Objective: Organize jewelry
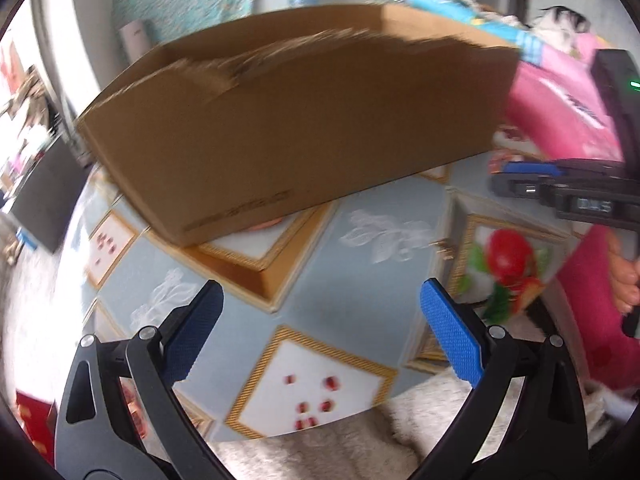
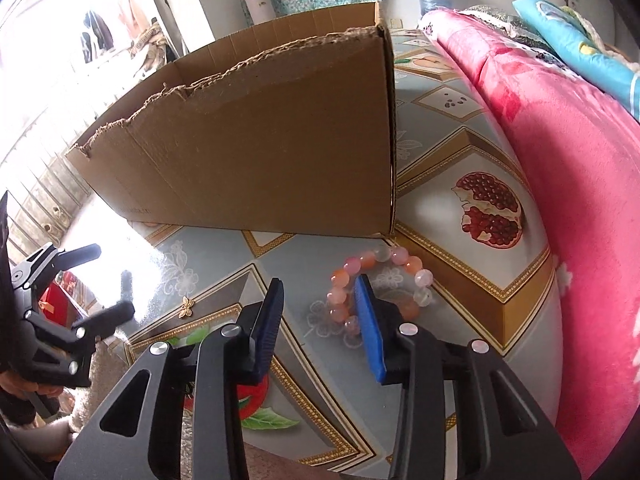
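- Cardboard box [image 1: 288,120] fills the left wrist view; left gripper [image 1: 320,332] spread wide over bare tabletop, no jewelry between its fingers.
- Right wrist view: right gripper [image 2: 320,328] half-closed, nothing visibly pinched; pink bead bracelet [image 2: 348,270] lies just ahead-right, partly behind the right finger (nearer this hand).

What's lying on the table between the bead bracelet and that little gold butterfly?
Only bare patterned tablecloth separates the bead bracelet from the gold butterfly, seen from the right wrist.

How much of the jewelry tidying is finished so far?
Nothing looks put away yet. The right hand-held gripper is at the pink bead bracelet, one finger inside its loop, nothing pinched. Left: bracelet and small gold butterfly piece, both on the table before the cardboard box.
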Action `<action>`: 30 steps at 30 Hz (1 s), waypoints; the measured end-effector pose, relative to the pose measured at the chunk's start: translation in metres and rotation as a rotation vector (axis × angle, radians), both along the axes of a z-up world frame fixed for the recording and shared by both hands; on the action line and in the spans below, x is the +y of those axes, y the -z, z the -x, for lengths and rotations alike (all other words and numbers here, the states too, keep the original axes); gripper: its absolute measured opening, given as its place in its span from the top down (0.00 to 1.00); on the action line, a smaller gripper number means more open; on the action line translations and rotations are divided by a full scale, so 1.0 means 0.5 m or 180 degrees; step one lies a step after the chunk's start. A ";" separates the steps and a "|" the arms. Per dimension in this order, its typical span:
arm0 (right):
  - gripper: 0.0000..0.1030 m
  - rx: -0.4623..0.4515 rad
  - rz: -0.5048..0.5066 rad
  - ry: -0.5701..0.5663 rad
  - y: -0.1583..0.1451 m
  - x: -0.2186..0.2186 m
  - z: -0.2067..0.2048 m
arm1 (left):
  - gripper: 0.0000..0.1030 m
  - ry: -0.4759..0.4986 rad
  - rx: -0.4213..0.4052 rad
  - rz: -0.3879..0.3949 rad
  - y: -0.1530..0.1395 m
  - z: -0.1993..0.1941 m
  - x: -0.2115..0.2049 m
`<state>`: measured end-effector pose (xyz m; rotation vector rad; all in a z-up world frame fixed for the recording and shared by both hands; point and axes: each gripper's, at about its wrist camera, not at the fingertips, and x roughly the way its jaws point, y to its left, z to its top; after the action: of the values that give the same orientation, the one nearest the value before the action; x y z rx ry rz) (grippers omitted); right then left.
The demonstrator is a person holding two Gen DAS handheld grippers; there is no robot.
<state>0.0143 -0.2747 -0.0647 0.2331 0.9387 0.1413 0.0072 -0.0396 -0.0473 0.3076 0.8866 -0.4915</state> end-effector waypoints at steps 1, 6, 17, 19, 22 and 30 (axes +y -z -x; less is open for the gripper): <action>0.65 -0.0011 -0.0038 -0.0003 0.001 -0.003 0.000 | 0.08 0.0103 -0.0025 0.0054 -0.003 0.006 -0.010; 0.65 -0.0047 -0.0162 -0.0032 0.003 -0.016 -0.001 | 0.24 0.0582 -0.0128 0.0099 -0.006 0.023 -0.060; 0.65 -0.0112 -0.0330 -0.0068 0.009 -0.037 -0.003 | 0.70 0.1276 -0.0019 -0.0122 0.016 0.013 -0.113; 0.65 -0.0118 -0.0354 -0.0064 0.010 -0.036 -0.003 | 0.74 0.1336 0.0056 -0.0070 0.017 0.006 -0.113; 0.65 -0.0129 -0.0374 -0.0057 0.011 -0.036 -0.001 | 0.76 0.1360 0.0158 0.0035 0.019 -0.009 -0.114; 0.65 -0.0148 -0.0435 -0.0035 0.015 -0.042 0.004 | 0.88 0.1390 0.0173 0.0024 0.022 -0.004 -0.125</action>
<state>0.0122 -0.2956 -0.0723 0.3496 0.8851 0.2205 0.0093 -0.1024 -0.0585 0.4867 0.8714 -0.9101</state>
